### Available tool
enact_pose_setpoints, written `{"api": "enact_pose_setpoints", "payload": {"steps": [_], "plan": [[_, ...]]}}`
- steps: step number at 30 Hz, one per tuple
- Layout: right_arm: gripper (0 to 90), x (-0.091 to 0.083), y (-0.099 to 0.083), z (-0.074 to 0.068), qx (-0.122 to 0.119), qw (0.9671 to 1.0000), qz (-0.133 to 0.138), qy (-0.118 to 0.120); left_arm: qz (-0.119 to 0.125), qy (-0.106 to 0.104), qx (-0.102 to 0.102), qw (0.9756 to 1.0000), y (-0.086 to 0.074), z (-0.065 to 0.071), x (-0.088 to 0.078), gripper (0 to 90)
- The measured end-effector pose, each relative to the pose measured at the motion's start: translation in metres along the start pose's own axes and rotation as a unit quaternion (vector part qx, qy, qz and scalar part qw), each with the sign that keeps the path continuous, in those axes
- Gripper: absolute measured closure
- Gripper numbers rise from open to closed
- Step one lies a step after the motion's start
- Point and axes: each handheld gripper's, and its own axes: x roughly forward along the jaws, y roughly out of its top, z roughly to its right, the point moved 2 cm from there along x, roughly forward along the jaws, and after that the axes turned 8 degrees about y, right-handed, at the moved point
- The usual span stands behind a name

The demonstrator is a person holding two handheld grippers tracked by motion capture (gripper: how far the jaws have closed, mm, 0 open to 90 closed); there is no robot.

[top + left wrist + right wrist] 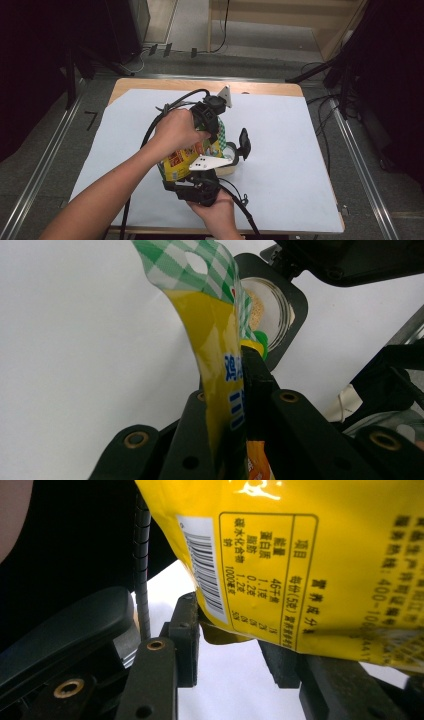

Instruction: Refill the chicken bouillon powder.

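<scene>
A yellow pouch [187, 157] with a green-checked top hangs above the white sheet at the table's middle. From above, my left gripper [214, 131] is shut on the pouch's upper edge. In the left gripper view its jaws [240, 360] pinch the yellow film [212, 335] just below the checked strip. From the near side, my right gripper [192, 174] holds the pouch's bottom. In the right gripper view the jaws [232, 645] stand apart, and the pouch's lower corner [260, 555] with its barcode sits between them, against the left pad.
A small open jar [231, 163] of pale granules [257, 302] stands just right of the pouch, with a black lid [244, 143] upright beside it. The white sheet [285, 150] covers the wooden table [265, 88]. Cables trail from both grippers.
</scene>
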Motion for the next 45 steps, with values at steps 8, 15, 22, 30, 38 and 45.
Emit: {"api": "enact_pose_setpoints", "payload": {"steps": [8, 15, 22, 30, 38, 45], "plan": [[63.4, -0.003, 0.003, 0.004, 0.005, 1.0000, 0.002, 0.004, -0.010, -0.011, -0.013, 0.9998, 0.009, -0.003, 0.005, 88.6], [62.9, -0.003, 0.005, 0.004, 0.001, 1.0000, 0.003, 0.000, -0.013, 0.003, -0.006, 0.9999, 0.012, 0.001, 0.004, 88.5], [63.5, -0.003, 0.007, 0.005, 0.000, 1.0000, 0.001, 0.001, -0.013, 0.006, -0.010, 0.9998, 0.013, -0.002, 0.005, 87.3], [63.6, -0.003, 0.012, 0.005, 0.003, 1.0000, 0.001, 0.002, -0.007, -0.006, -0.020, 0.9998, 0.015, -0.007, 0.004, 87.0], [64.1, -0.004, 0.015, 0.003, -0.005, 1.0000, 0.003, 0.001, -0.001, -0.004, 0.001, 1.0000, 0.016, -0.007, 0.003, 85.3], [64.2, -0.006, 0.018, 0.002, -0.006, 1.0000, 0.006, 0.000, 0.003, -0.002, 0.003, 1.0000, 0.017, -0.008, 0.004, 82.9]]}}
